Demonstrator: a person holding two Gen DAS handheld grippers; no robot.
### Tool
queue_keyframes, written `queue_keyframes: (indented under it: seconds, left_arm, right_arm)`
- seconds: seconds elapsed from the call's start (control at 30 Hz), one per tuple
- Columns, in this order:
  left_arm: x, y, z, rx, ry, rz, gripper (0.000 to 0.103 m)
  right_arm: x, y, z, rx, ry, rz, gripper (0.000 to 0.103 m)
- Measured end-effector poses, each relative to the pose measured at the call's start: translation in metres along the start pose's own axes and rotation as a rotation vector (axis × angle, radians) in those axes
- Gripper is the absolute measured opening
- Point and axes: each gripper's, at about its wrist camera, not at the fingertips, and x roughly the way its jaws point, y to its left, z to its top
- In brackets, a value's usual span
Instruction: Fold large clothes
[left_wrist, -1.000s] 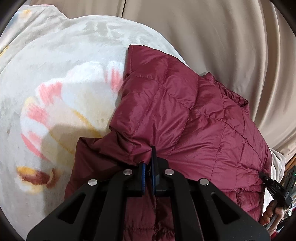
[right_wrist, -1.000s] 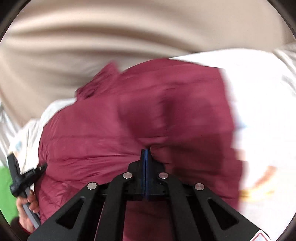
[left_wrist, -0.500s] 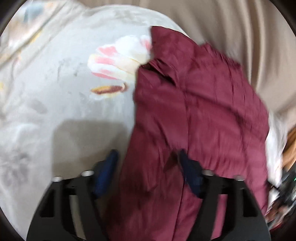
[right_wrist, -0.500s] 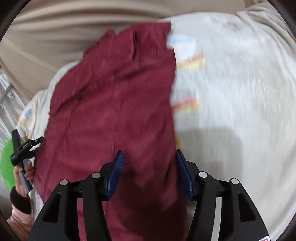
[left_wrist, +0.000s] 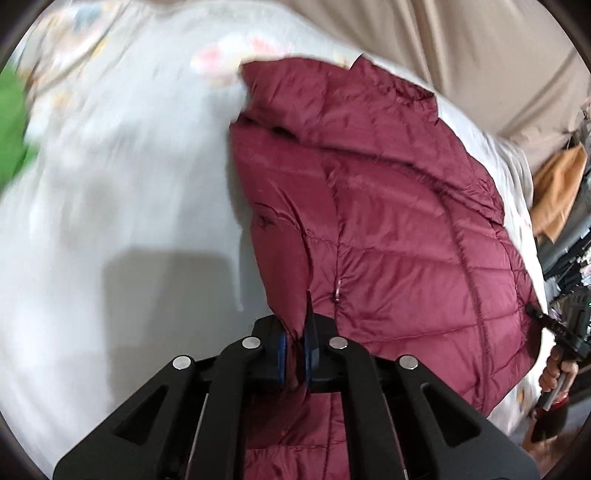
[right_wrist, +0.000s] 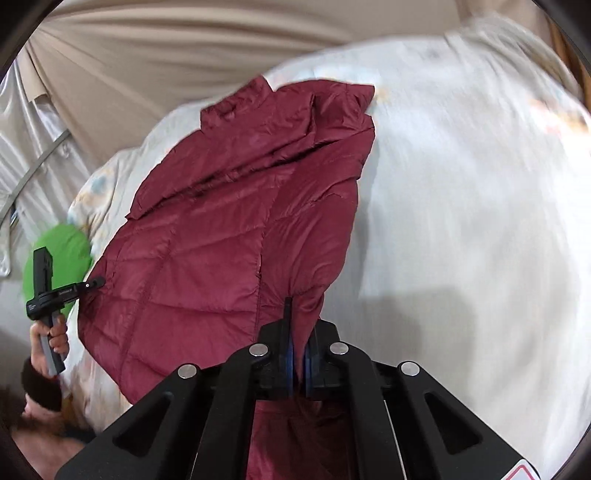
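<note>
A maroon quilted puffer jacket (left_wrist: 388, 206) lies on a white blanket, folded lengthwise with its collar at the far end. It also shows in the right wrist view (right_wrist: 229, 229). My left gripper (left_wrist: 295, 350) is shut on the jacket's near left edge. My right gripper (right_wrist: 297, 354) is shut on the jacket's near right edge. Each gripper shows at the other view's edge, the right one (left_wrist: 554, 328) and the left one (right_wrist: 55, 291), both at the jacket's hem.
The white blanket with a pink and yellow print (left_wrist: 110, 184) covers the surface, also seen in the right wrist view (right_wrist: 461, 203). A beige curtain (right_wrist: 184, 48) hangs behind. A green item (right_wrist: 62, 251) lies at the left edge. Brown cloth (left_wrist: 557, 184) hangs at the right.
Both grippers were shut on the jacket a second ago, stood open over it half a second ago, and are now shut again on its near edges. The jacket lies flatter.
</note>
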Motion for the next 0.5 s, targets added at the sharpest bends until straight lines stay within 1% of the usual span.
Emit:
queue_keyframes:
  seconds: [0.03,0.07,0.1,0.13,0.17,0.2,0.23,0.27,0.3,0.33,0.37,0.4,0.43,0.47,0.5]
  left_arm:
    - [-0.004,0.003,-0.015,-0.011,0.016,-0.012,0.006]
    - [-0.007,0.004,-0.023,-0.021,0.021,-0.021,0.007]
    - [-0.014,0.007,-0.031,-0.044,0.017,-0.030,0.009]
    - [-0.022,0.008,-0.032,-0.064,0.002,-0.040,0.010]
    - [-0.030,0.009,-0.029,-0.073,-0.020,-0.047,0.011]
    - [-0.043,0.006,-0.022,-0.068,-0.057,-0.037,0.012]
    - [-0.054,0.001,-0.010,-0.046,-0.104,-0.015,0.012]
    - [-0.068,-0.010,0.007,0.003,-0.168,0.018,0.013]
    - [-0.077,-0.018,0.020,0.035,-0.215,0.045,0.016]
    - [-0.081,-0.032,0.040,0.063,-0.264,0.075,0.023]
    - [-0.086,-0.040,0.054,0.088,-0.308,0.090,0.029]
    - [-0.085,-0.050,0.073,0.111,-0.354,0.093,0.038]
    - [-0.079,-0.056,0.089,0.123,-0.371,0.094,0.039]
    - [-0.073,-0.057,0.105,0.129,-0.373,0.095,0.039]
    - [-0.057,-0.063,0.125,0.140,-0.366,0.098,0.039]
  right_arm:
    - [0.001,-0.004,-0.015,0.015,0.022,0.002,0.008]
    - [0.000,-0.010,-0.033,0.026,0.038,-0.004,0.011]
    - [-0.006,-0.012,-0.040,0.032,0.036,-0.002,0.011]
    - [-0.009,-0.015,-0.042,0.041,0.029,0.002,0.011]
    - [-0.016,-0.014,-0.038,0.043,0.021,-0.016,0.014]
    - [-0.021,-0.013,-0.031,0.035,0.006,-0.039,0.022]
    - [-0.030,-0.010,-0.022,0.017,-0.021,-0.064,0.024]
    - [-0.040,-0.003,-0.009,-0.018,-0.067,-0.103,0.025]
    - [-0.046,0.003,0.006,-0.050,-0.113,-0.130,0.032]
    - [-0.049,0.008,0.014,-0.066,-0.146,-0.133,0.037]
    - [-0.050,0.013,0.034,-0.079,-0.189,-0.128,0.045]
    - [-0.044,0.021,0.053,-0.086,-0.217,-0.120,0.048]
    - [-0.032,0.027,0.077,-0.100,-0.228,-0.096,0.049]
    - [-0.021,0.030,0.092,-0.108,-0.229,-0.079,0.049]
    - [-0.003,0.033,0.111,-0.100,-0.236,-0.071,0.049]
